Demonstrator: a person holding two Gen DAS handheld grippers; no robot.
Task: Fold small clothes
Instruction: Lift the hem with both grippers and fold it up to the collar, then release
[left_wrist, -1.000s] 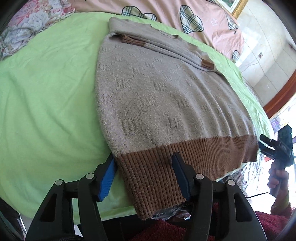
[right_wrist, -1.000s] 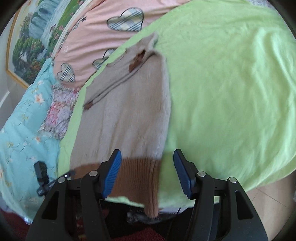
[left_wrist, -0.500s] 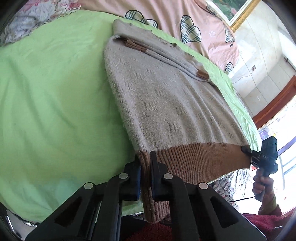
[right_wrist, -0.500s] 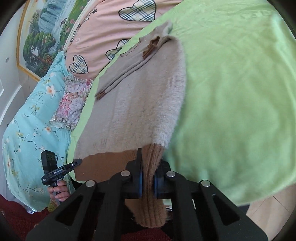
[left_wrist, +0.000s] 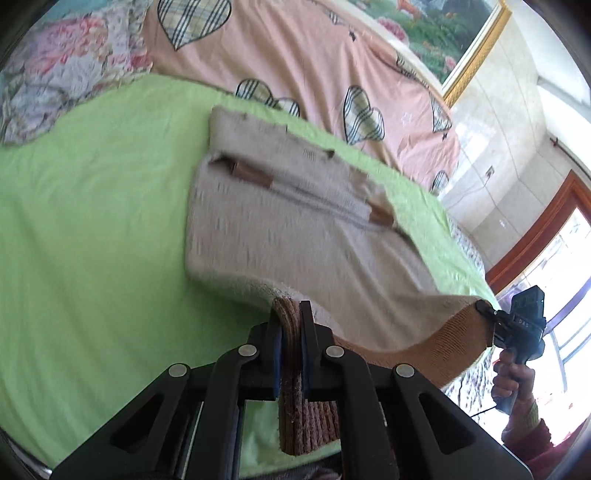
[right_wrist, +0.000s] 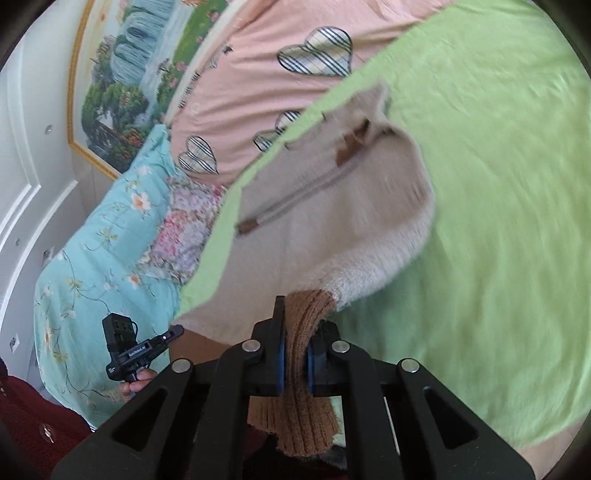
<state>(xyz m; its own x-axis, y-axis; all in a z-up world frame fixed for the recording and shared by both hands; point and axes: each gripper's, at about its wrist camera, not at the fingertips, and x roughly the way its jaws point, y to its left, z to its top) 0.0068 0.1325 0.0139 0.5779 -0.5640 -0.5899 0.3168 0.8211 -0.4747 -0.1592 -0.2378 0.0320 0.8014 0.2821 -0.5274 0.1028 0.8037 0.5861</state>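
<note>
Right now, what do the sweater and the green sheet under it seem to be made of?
The sweater looks like soft knit, likely wool or acrylic: fuzzy beige body, and a brown hem band with clear vertical ribs, clamped in both grippers' fingers. The green sheet looks like thin matte woven fabric, maybe cotton; smooth, with faint creases and no sheen.
</note>
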